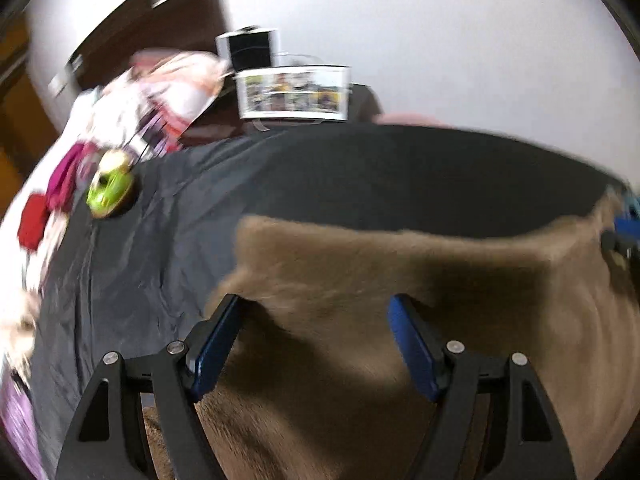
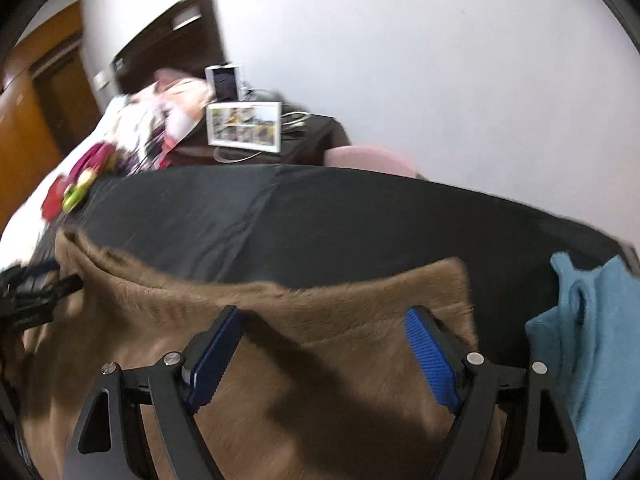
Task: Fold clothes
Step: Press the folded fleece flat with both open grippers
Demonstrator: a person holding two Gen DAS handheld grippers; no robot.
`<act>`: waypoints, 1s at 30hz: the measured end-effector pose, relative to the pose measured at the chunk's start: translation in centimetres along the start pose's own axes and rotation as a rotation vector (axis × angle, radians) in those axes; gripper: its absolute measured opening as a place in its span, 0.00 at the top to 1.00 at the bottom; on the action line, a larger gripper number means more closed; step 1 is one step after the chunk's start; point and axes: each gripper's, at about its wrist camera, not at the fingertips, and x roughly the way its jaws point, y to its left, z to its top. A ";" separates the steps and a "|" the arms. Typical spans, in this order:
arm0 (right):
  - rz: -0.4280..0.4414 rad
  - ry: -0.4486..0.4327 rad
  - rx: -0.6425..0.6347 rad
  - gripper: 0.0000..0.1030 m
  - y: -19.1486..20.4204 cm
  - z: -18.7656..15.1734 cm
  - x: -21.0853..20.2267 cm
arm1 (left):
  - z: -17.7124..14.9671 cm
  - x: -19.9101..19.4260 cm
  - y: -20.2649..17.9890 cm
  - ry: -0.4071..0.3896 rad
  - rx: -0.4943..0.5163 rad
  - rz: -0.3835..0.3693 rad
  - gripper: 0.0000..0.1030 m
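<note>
Brown fuzzy garment spread on black sheet, near edge, under both tools. Far left: clothes pile, green round toy at sheet's left edge. Far centre: picture frame on dark stand. Left gripper spread wide over garment's left part, nothing pinched. Right gripper spread wide over garment's right part, blue pads clear of fabric, nothing pinched. Right: blue garment crumpled just beside brown one. Motion blur throughout.
</note>
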 end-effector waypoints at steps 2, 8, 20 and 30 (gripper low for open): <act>0.007 0.009 0.017 0.17 -0.4 -0.2 0.9 | -0.1 1.0 0.8 0.009 -0.043 -0.014 0.23; -0.006 0.021 -0.031 0.16 0.1 -0.7 1.8 | -0.6 2.2 1.3 0.025 -0.063 -0.016 0.15; 0.124 -0.046 0.035 0.15 -1.6 -1.0 -5.0 | -2.0 -3.7 -0.1 -0.032 0.038 -0.105 0.13; 0.030 0.079 -0.067 0.15 1.2 -4.6 -1.0 | -4.9 -2.6 -2.0 -0.024 0.109 -0.046 0.13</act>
